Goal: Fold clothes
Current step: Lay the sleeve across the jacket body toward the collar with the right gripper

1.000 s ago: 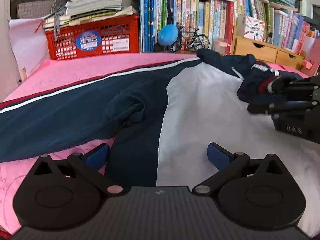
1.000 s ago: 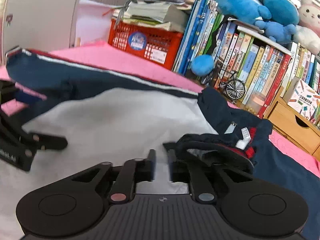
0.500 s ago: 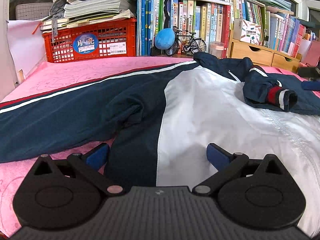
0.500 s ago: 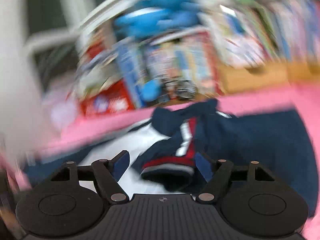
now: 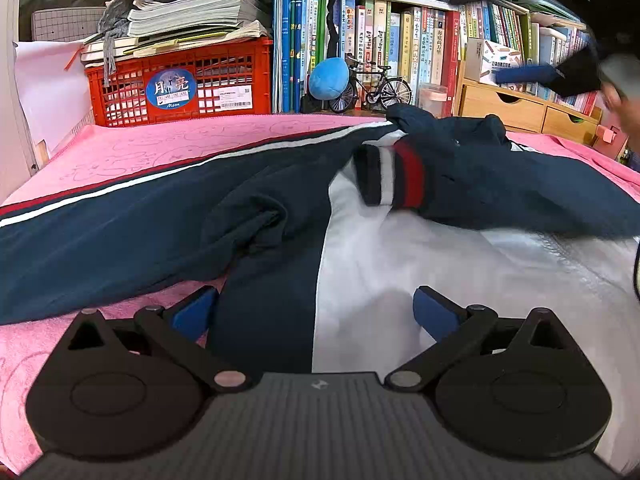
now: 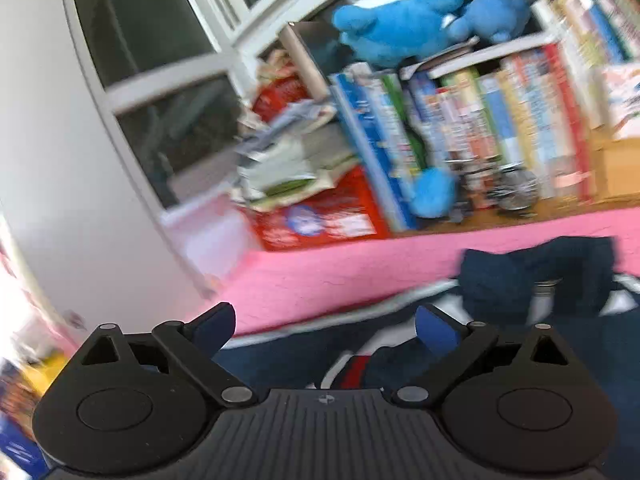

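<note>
Fingers of the right gripper (image 6: 324,330) are spreading wide with nothing between them, its view blurred and tipped up toward the bookshelf (image 6: 500,120) and the red crate (image 6: 320,216); in the left view it shows only as a dark smear with one blue pad at the upper right (image 5: 528,74). Those of the left gripper (image 5: 314,308) also stand well apart, low over the near edge of the jacket (image 5: 400,260) and not pressing on the cloth. That navy and white jacket lies spread on the pink cloth (image 5: 180,144) that covers the table. Its right sleeve (image 5: 500,184) is laid in over the white body panel, the striped cuff (image 5: 390,178) resting near the middle, while the left sleeve (image 5: 100,224) runs out long toward the left edge, unfolded, with a bunched wrinkle where it meets the body. I judge the step in hand to be the sleeve folds, one side done and the other waiting. Next would likely be the left sleeve: the left gripper needs to reach out along it, close on the cloth near the cuff, which lies out of view to the left, and carry it across the body to lie by the other cuff. That bunched spot by the armpit may need smoothing first, or the fold could sit lumpy
</note>
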The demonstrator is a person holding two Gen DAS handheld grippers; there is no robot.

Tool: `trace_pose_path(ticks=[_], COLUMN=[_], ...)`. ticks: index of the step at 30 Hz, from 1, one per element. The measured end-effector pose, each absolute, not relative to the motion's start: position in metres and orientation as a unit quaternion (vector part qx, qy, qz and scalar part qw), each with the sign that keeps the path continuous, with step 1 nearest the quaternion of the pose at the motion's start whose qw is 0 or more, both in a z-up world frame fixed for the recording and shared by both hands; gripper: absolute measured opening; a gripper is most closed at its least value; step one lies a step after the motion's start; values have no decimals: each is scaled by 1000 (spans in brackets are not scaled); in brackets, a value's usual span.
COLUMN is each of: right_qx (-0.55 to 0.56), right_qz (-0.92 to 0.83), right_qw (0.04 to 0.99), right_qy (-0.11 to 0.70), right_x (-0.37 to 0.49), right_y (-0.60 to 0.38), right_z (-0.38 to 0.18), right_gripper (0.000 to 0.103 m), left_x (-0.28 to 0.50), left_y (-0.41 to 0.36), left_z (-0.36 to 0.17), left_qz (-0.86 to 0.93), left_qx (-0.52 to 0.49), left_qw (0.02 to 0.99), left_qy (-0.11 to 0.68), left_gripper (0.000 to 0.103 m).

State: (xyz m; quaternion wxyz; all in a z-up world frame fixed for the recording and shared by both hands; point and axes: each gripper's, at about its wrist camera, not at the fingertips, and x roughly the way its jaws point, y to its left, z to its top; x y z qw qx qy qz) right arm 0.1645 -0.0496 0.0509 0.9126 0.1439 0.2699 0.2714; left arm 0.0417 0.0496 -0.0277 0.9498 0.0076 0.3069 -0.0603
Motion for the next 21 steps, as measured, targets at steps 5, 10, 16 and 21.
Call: trace_pose_path(ticks=[5,10,16,21], right_qx=[47,66,25,-44], right_qz=[166,124,81,56], right_qw=[941,940,932,946], right_qy=[292,312,352,316], right_x=[137,113,100,55], right_y=[-66,-99,-96,-70], right_z=[26,0,-32,-13], right_gripper=[97,97,97,99], left_x=[42,40,40,26], left_y=[49,50,49,45], left_z=[-27,-28,-24,-3], left_qz=[-61,-62,-52,-64], left_qx=[9,9,10,1], left_qw=[950,950,947,941], left_qy=[307,306,318,332], left_gripper=[103,103,103,103])
